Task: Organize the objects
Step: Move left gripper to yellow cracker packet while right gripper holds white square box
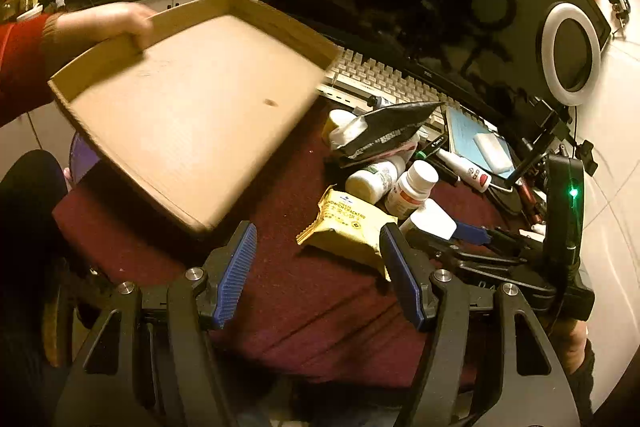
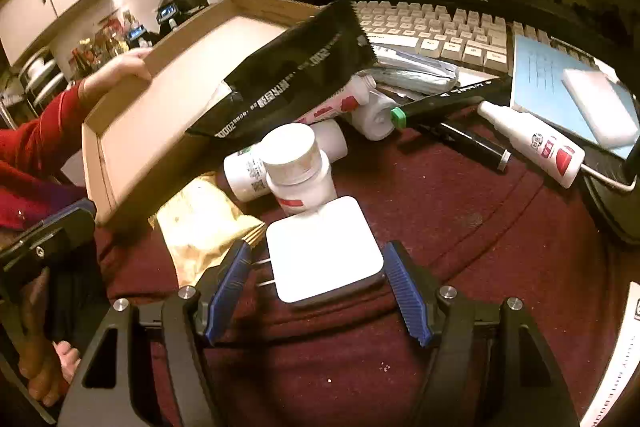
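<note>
I hold both grippers wide open: the right gripper (image 2: 316, 281) brackets the white charger (image 2: 324, 253) on the maroon cloth (image 2: 460, 211) without pressing it, while the left gripper (image 1: 318, 273) hovers empty near the yellow cracker packet (image 1: 346, 227), below the hand-held cardboard tray (image 1: 192, 115).

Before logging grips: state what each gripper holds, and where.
Nothing. The right gripper straddles the white charger with jaws open; the left gripper is open over bare cloth.

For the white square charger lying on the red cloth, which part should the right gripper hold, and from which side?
Grip the white charger across its two flat side faces, coming down from the near side. It lies flat between the open right gripper; its prongs point left toward one pad, so shifting slightly right probably helps.
</note>
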